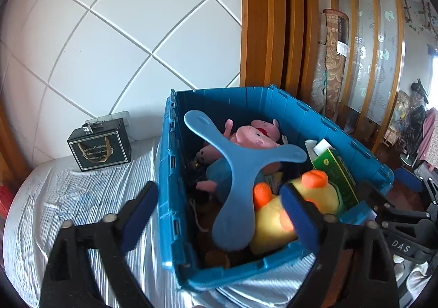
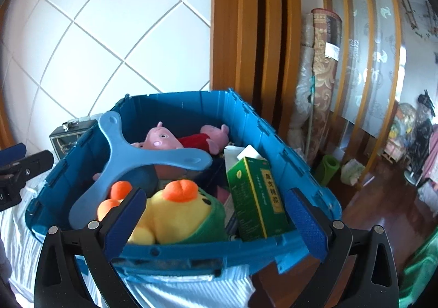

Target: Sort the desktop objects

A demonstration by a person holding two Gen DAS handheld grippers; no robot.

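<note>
Both views are bright with daylight that appears to enter from the right, where a window (image 1: 434, 61) glares at the frame edge. The white tiled wall (image 1: 109, 34) is close to washed out, its grout lines bowed into curves by the fisheye lens, and dark vignetting rounds off every corner. The wooden slats (image 2: 246, 34) bend the same way. Inside the blue crate (image 1: 273, 105) the near-left depths sit in deep shadow, while the yellow plush (image 2: 175, 209) is well lit. The nearest fingers (image 1: 298, 215) look soft and slightly blurred, and the glossy floor (image 2: 383, 212) carries pale reflections.

Toy-filled blue crate (image 2: 273, 144), uncovered
</note>
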